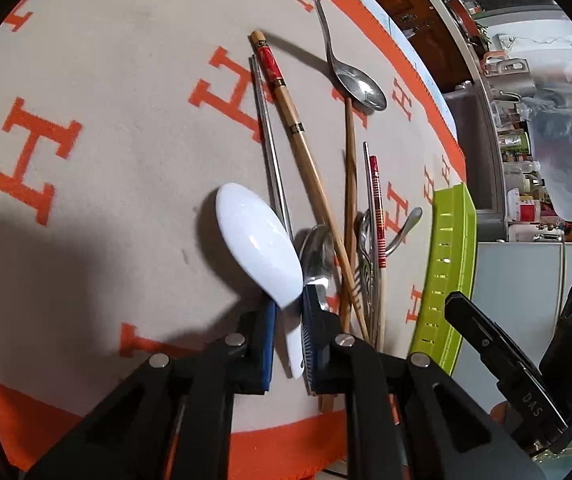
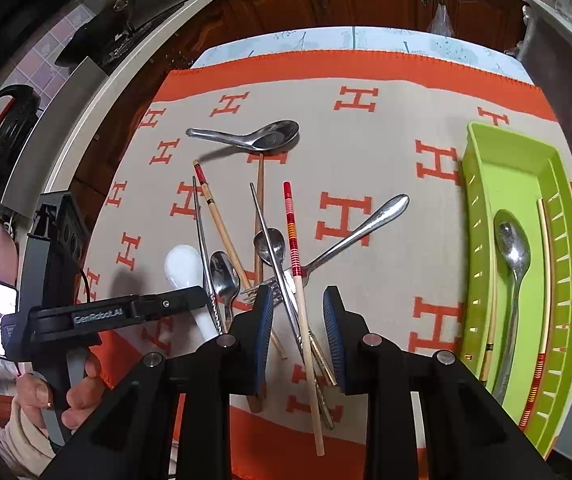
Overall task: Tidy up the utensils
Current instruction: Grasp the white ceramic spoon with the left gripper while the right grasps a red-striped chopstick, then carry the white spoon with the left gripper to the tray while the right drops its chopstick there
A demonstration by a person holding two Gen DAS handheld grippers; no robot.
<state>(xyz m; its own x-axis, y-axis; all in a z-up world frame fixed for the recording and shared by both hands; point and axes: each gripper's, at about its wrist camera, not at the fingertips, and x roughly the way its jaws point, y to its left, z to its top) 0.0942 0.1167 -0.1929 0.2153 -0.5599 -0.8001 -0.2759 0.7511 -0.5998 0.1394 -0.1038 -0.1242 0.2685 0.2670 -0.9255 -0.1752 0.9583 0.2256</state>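
A heap of utensils lies on the beige cloth with orange H marks (image 1: pixel 106 140). My left gripper (image 1: pixel 289 304) is shut on the handle of the white ceramic spoon (image 1: pixel 258 248), whose bowl points away from me. In the right wrist view my right gripper (image 2: pixel 297 292) stands open low over the heap. A red-banded chopstick (image 2: pixel 291 240) and a metal chopstick (image 2: pixel 270 240) run between its fingers, clear of the pads. A fork (image 2: pixel 349 236) and two steel spoons (image 2: pixel 224 272) lie in the same heap.
The green slotted tray (image 2: pixel 481 200) stands at the right, holding a steel spoon (image 2: pixel 513 248) and chopsticks (image 2: pixel 545 260). A steel soup spoon (image 2: pixel 262 136) lies further back. A hand (image 2: pixel 74 392) holds the left gripper's handle. Wooden cabinets stand beyond the table's far edge.
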